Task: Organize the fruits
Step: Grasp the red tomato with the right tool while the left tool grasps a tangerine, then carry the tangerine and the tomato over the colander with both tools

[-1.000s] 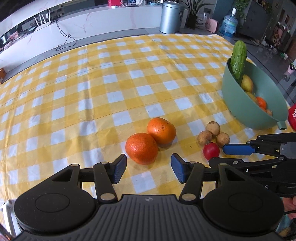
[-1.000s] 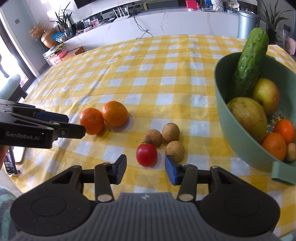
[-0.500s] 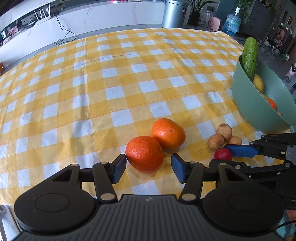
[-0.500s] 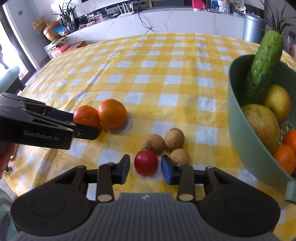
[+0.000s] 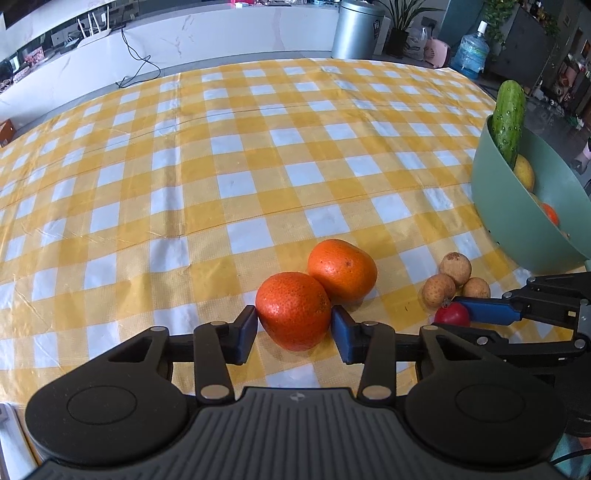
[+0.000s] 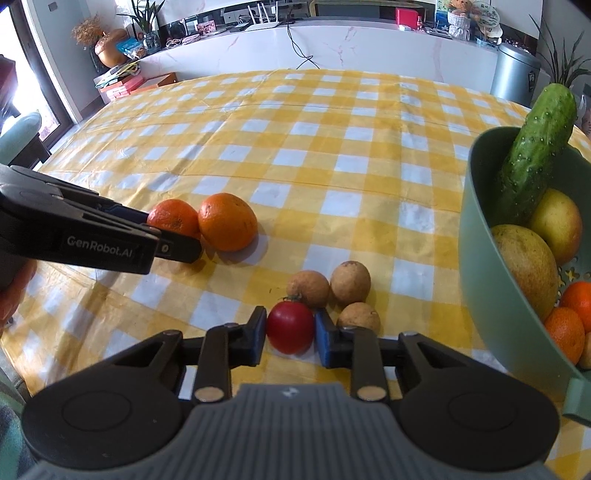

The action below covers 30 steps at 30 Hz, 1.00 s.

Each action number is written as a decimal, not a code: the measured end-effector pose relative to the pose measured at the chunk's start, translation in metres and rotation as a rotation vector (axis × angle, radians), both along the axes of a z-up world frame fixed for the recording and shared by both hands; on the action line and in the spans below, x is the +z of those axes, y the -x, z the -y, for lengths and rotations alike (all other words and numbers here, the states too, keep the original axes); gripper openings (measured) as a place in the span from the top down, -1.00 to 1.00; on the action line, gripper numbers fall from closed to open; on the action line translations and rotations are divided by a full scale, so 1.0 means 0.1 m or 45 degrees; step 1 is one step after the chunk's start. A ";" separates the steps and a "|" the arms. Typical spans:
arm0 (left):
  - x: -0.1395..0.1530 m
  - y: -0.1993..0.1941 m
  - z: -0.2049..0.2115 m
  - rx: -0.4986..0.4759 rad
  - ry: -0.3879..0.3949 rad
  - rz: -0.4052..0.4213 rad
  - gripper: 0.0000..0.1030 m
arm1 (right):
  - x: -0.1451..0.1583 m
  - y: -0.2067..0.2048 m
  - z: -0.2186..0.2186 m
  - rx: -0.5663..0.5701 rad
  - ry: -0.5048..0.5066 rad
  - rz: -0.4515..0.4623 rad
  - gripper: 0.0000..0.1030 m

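Two oranges lie touching on the yellow checked cloth. The nearer orange (image 5: 293, 310) sits between the blue pads of my left gripper (image 5: 291, 326), whose jaws are closing and touch it on both sides. The other orange (image 5: 341, 269) rests just behind it. To the right, my right gripper (image 6: 290, 334) is shut on a small red tomato (image 6: 290, 326) that still rests on the cloth. Three small brown round fruits (image 6: 349, 282) crowd against the tomato's far side. In the right wrist view the left gripper (image 6: 173, 240) reaches in from the left, around the nearer orange (image 6: 173, 220).
A green bowl (image 6: 491, 295) stands at the right, holding a cucumber (image 6: 535, 147), yellow fruits and oranges. The checked tablecloth (image 5: 258, 166) stretches far beyond the fruit. A white counter and a metal bin (image 5: 356, 31) lie past the table.
Both grippers came down and forward around their fruit. The left jaws narrowed onto the nearer orange; the right jaws closed onto the tomato.
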State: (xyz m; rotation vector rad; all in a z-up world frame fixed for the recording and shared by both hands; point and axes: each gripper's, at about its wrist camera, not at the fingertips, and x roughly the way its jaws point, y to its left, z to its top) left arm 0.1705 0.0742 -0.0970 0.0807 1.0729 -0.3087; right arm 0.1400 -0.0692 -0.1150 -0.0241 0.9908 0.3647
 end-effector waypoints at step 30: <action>0.89 0.81 0.64 -0.080 0.020 0.170 0.07 | 0.68 0.60 0.39 0.019 -0.078 0.175 0.54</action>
